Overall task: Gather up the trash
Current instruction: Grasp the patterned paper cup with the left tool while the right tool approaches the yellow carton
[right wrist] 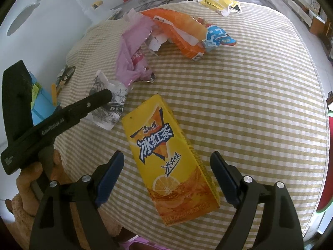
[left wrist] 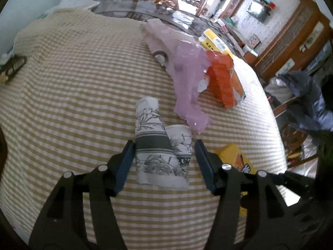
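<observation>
The left gripper had its jaws around two crushed paper cups, one pad touching, the other apart. The right gripper stood with jaws open astride a yellow tea carton, touching neither side. Beyond both, a pink bag and orange wrapper lay on the checked surface.

Left gripper and right gripper (jaws apart) angle downward.

A lived-in home: beyond the counter's checked cloth stand wooden cabinets, a wall-mounted television beside them, and a jacket heaped just off the cloth's edge.
</observation>
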A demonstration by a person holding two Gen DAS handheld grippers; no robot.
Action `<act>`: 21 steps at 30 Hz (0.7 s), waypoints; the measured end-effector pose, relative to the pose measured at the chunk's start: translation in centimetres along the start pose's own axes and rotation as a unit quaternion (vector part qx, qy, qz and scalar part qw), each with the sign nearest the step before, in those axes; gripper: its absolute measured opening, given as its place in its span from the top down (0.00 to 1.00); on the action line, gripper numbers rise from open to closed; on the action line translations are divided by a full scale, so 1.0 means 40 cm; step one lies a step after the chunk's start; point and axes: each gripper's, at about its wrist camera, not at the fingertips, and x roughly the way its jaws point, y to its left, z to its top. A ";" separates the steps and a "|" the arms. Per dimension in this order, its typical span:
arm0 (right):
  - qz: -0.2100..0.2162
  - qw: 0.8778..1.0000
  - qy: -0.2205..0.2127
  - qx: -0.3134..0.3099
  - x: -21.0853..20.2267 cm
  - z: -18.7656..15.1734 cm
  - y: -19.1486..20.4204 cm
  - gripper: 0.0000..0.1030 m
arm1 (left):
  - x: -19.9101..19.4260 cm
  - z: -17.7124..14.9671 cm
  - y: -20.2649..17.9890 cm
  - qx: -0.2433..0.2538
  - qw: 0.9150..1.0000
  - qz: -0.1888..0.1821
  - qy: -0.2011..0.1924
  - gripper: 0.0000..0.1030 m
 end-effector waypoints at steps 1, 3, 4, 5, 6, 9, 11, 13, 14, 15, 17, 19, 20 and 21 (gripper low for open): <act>0.000 1.000 0.000 -0.001 0.001 0.001 0.002 0.20 | 0.005 -0.002 -0.006 0.008 1.000 0.005 0.003 0.42; -0.001 1.000 0.000 -0.002 0.002 0.002 0.004 0.20 | 0.019 -0.004 -0.011 0.014 1.000 0.011 0.015 0.40; -0.002 1.000 0.000 -0.002 0.002 0.001 0.005 0.20 | 0.027 -0.005 -0.010 0.015 1.000 0.013 0.021 0.40; -0.003 1.000 0.000 -0.003 0.001 0.001 0.006 0.20 | 0.036 -0.007 -0.009 0.014 0.999 0.016 0.028 0.40; -0.005 1.000 0.000 -0.004 0.001 0.000 0.009 0.20 | 0.039 -0.008 -0.007 0.013 0.999 0.016 0.031 0.40; -0.015 1.000 -0.002 -0.014 -0.002 -0.005 0.023 0.20 | 0.037 -0.007 -0.005 0.013 0.999 0.017 0.027 0.49; -0.024 0.999 -0.002 -0.025 -0.002 -0.010 0.034 0.20 | 0.030 -0.005 -0.002 0.013 0.999 0.020 0.021 0.55; -0.032 0.999 0.000 -0.034 0.002 -0.013 0.046 0.20 | 0.027 -0.004 0.003 0.007 1.000 0.015 0.018 0.58; -0.037 0.999 0.001 -0.039 0.004 -0.015 0.050 0.20 | 0.025 -0.004 0.006 0.004 1.000 0.012 0.017 0.61; -0.044 0.998 0.001 -0.044 0.006 -0.016 0.054 0.20 | 0.023 -0.003 0.008 0.002 1.000 0.011 0.015 0.61; -0.052 0.997 0.002 -0.050 0.009 -0.017 0.059 0.20 | 0.020 -0.002 0.008 0.002 1.000 0.013 0.012 0.61; -0.055 0.997 0.003 -0.052 0.011 -0.017 0.060 0.20 | 0.019 -0.001 0.008 0.001 1.000 0.013 0.012 0.61; -0.056 0.997 0.004 -0.052 0.013 -0.017 0.061 0.20 | 0.019 -0.001 0.007 0.002 1.000 0.013 0.012 0.61; -0.058 0.997 0.005 -0.053 0.015 -0.017 0.061 0.20 | 0.019 -0.001 0.006 0.003 1.000 0.012 0.013 0.61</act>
